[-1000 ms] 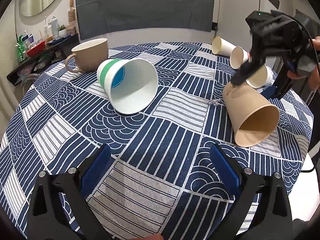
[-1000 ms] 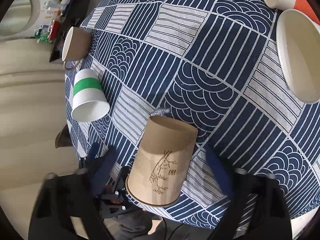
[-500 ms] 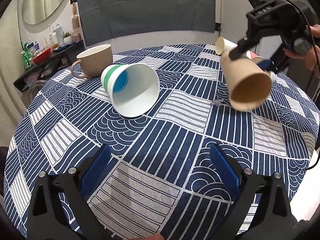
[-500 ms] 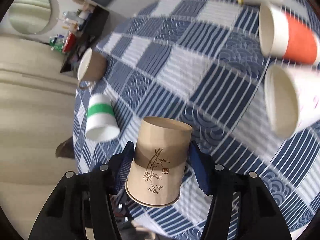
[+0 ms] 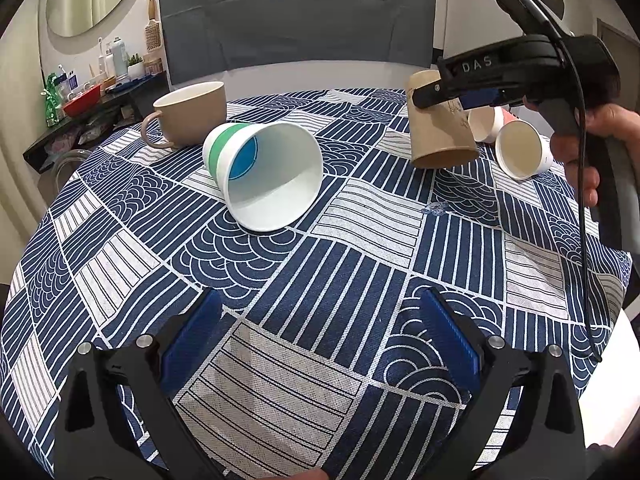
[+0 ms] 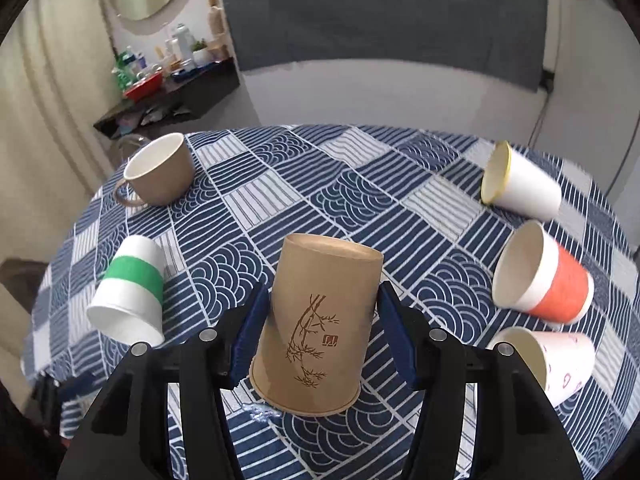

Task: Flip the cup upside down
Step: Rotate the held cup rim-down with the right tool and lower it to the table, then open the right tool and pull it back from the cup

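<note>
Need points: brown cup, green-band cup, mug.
brown cup [image 6: 320, 320]: right wrist view, side wall at the bamboo print.
green-band cup [image 5: 224, 148]: left wrist view, on the green band.
mug [image 6: 168, 174]: right wrist view, outer wall.

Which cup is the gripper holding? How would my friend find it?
Look at the round table with the blue patterned cloth. Above its near middle, the right gripper pinches a brown paper cup, mouth down. It alone is plain brown with a bamboo drawing; the other paper cups are white-based.
</note>
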Demonstrator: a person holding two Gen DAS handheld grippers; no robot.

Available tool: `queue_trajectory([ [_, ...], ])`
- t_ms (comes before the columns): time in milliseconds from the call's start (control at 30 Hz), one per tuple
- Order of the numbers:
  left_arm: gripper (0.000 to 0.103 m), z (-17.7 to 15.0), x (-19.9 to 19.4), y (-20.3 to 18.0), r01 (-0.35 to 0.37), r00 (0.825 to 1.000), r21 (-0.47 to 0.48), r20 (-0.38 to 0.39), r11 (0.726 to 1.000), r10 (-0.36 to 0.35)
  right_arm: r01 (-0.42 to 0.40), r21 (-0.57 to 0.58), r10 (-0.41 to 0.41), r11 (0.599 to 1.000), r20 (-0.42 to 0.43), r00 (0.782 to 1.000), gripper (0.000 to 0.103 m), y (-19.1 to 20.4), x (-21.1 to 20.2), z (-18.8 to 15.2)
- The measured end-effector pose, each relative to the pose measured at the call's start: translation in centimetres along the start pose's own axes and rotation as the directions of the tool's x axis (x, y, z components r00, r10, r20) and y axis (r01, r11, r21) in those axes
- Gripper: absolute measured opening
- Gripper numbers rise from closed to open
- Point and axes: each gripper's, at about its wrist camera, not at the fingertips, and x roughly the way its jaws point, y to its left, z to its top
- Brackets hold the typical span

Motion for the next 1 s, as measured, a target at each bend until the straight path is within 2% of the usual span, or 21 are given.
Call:
queue_trajectory([
  [167, 0.097, 0.0, -0.1, -0.2, -0.013, 1.0, 0.004, 0.01, 1.0, 0.013, 0.043, -0.096, -0.037, 0.994, 0.064, 0.997, 0.053, 1.7, -1.2, -2.0],
  [400, 0.097, 0.0, -0.2, -0.5, -0.033, 0.999, 0.026, 0.017, 0.999, 0.033, 0.092, -0.161, -0.073, 0.983, 0.119, 0.99, 0.053, 2.9, -2.4, -4.4],
  [667, 0.097, -0.1, -0.3, -0.6, -0.037, 0.999, 0.033, 0.022, 0.999, 0.037, 0.054, -0.138, -0.04, 0.989, 0.101, 0.994, 0.054, 2.5, -2.3, -5.0],
  [700, 0.097, 0.0, -0.3, -0.5, -0.035, 0.999, 0.033, 0.02, 0.999, 0.035, 0.054, -0.138, -0.04, 0.989, 0.101, 0.994, 0.056, 2.5, -2.4, -5.1],
  [767, 0.097, 0.0, -0.2, -0.5, -0.031, 0.999, 0.028, 0.012, 0.999, 0.031, 0.045, -0.139, -0.03, 0.989, 0.107, 0.994, 0.07, 2.3, -2.8, -5.4],
  [900, 0.097, 0.2, 0.5, -0.3, -0.026, 0.999, 0.017, -0.027, 1.0, 0.027, 0.045, -0.141, -0.027, 0.989, 0.128, 0.991, 0.078, 1.9, -3.8, -5.9],
  [1000, 0.097, 0.2, 0.3, -0.3, -0.037, 0.999, 0.012, -0.01, 0.999, 0.037, 0.046, -0.138, -0.027, 0.989, 0.132, 0.991, 0.084, 1.5, -4.5, -6.4],
])
